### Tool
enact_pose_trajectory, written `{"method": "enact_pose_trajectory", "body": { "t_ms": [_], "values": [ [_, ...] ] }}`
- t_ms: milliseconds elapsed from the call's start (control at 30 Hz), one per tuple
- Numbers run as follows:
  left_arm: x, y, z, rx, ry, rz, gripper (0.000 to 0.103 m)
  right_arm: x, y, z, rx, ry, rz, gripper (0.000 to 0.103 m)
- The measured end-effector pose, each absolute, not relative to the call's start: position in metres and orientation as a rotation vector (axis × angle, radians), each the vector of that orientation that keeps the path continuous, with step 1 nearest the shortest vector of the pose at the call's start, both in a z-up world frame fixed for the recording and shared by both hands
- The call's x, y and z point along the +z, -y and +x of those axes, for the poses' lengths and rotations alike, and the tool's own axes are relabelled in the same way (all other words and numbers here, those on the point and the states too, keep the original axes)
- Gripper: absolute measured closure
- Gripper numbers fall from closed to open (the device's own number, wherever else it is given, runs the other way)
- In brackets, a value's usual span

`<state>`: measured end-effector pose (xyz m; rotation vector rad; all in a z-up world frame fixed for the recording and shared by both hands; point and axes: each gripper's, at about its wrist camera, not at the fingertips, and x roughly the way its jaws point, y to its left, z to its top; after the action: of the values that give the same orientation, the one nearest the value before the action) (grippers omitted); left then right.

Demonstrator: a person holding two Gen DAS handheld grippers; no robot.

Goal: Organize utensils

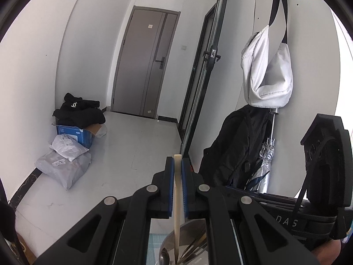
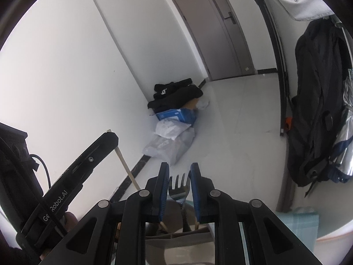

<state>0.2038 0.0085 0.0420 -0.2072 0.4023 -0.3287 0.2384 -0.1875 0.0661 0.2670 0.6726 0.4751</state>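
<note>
In the left wrist view my left gripper (image 1: 177, 161) is shut on a pale wooden chopstick (image 1: 177, 198) that stands nearly upright. Its lower end reaches into a round metal holder (image 1: 192, 224) directly below, where several dark utensil handles lean. My right gripper (image 2: 179, 165) is shut on a metal fork (image 2: 179, 184), tines up between the blue pads, above the same holder (image 2: 176, 235). The fork's handle runs down behind the fingers and is mostly hidden. The right wrist view also catches the left gripper (image 2: 111, 135) at the left with the chopstick (image 2: 126, 167).
A teal checked cloth (image 2: 297, 223) covers the table under the holder. On the floor by the left wall lie a blue box (image 1: 75, 135), black clothes and plastic parcels (image 1: 64, 167). A black backpack (image 1: 238, 145), an umbrella and a white bag (image 1: 267, 70) hang at the right.
</note>
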Motion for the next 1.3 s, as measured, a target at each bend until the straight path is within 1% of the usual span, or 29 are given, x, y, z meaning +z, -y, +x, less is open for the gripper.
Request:
{"method": "enact_pose_trajectory", "body": {
  "t_ms": [133, 367, 433, 500, 600, 667, 733, 800, 833, 1000, 1067, 1133, 1200, 1233, 1300],
  "values": [
    [0.038, -0.009, 0.198, -0.352, -0.44, -0.207, 0.1, 0.063, 0.187, 0.236, 0.486, -0.695, 0.263, 0.089],
    [0.036, -0.004, 0.185, -0.388, -0.51, -0.164, 0.098, 0.061, 0.188, 0.228, 0.479, -0.714, 0.271, 0.089],
    [0.037, -0.011, 0.185, -0.379, -0.547, -0.197, 0.089, 0.064, 0.195, 0.221, 0.456, -0.71, 0.29, 0.087],
    [0.039, -0.016, 0.185, -0.358, -0.584, -0.217, 0.06, 0.066, 0.204, 0.213, 0.428, -0.702, 0.3, 0.087],
    [0.047, -0.024, 0.175, -0.335, -0.569, -0.233, 0.055, 0.067, 0.215, 0.199, 0.396, -0.703, 0.311, 0.086],
    [0.05, -0.028, 0.169, -0.298, -0.577, -0.229, 0.053, 0.068, 0.223, 0.189, 0.375, -0.7, 0.313, 0.081],
    [0.053, -0.032, 0.161, -0.274, -0.583, -0.237, 0.048, 0.069, 0.229, 0.178, 0.366, -0.699, 0.325, 0.078],
    [0.056, -0.034, 0.152, -0.237, -0.579, -0.238, 0.039, 0.069, 0.233, 0.168, 0.355, -0.7, 0.335, 0.074],
    [0.057, -0.035, 0.147, -0.226, -0.576, -0.238, 0.038, 0.07, 0.235, 0.162, 0.353, -0.697, 0.338, 0.073],
    [0.064, -0.04, 0.124, -0.169, -0.579, -0.282, 0.023, 0.071, 0.238, 0.131, 0.348, -0.689, 0.332, 0.068],
    [0.065, -0.04, 0.113, -0.146, -0.554, -0.275, 0.022, 0.072, 0.238, 0.117, 0.346, -0.682, 0.336, 0.06],
    [0.069, -0.038, 0.098, -0.125, -0.501, -0.254, 0.022, 0.073, 0.239, 0.103, 0.351, -0.673, 0.336, 0.056],
    [0.069, -0.038, 0.09, -0.101, -0.496, -0.248, 0.012, 0.072, 0.239, 0.091, 0.352, -0.67, 0.329, 0.047],
    [0.068, -0.038, 0.086, -0.095, -0.501, -0.256, 0.011, 0.071, 0.239, 0.086, 0.358, -0.668, 0.326, 0.044],
    [0.063, -0.04, 0.079, -0.088, -0.516, -0.272, 0.009, 0.067, 0.238, 0.074, 0.361, -0.67, 0.319, 0.044]
  ]
}}
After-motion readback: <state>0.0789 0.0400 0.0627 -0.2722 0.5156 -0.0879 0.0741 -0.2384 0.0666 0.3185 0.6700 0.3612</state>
